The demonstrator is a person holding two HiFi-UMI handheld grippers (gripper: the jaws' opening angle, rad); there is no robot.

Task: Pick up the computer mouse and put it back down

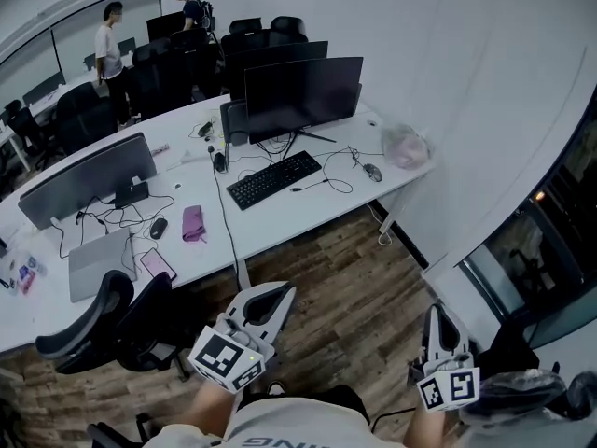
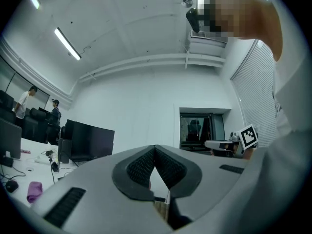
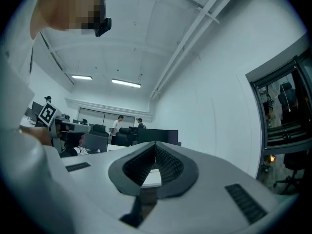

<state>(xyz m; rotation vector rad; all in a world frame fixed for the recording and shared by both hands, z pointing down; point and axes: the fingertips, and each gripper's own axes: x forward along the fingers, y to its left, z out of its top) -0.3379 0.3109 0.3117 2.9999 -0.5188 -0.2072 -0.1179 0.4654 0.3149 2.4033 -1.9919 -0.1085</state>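
A grey wired computer mouse [image 1: 372,172] lies near the right end of the long white desk [image 1: 270,227], right of the black keyboard [image 1: 273,178]. A second, black mouse [image 1: 159,228] sits further left by a pink cloth [image 1: 193,222]. Both grippers hang low over the wooden floor, well short of the desk. My left gripper [image 1: 280,291] is shut with nothing between its tips, which also meet in the left gripper view [image 2: 155,148]. My right gripper [image 1: 436,312] is likewise shut and empty, pointing level across the room [image 3: 155,145].
Two dark monitors [image 1: 300,94] [image 1: 89,177] stand on the desk, with a closed laptop [image 1: 98,261], a phone [image 1: 157,264] and a clear plastic bag [image 1: 406,146]. A black office chair [image 1: 103,320] stands at the desk's near side, left of me. Two people [image 1: 110,49] stand far back.
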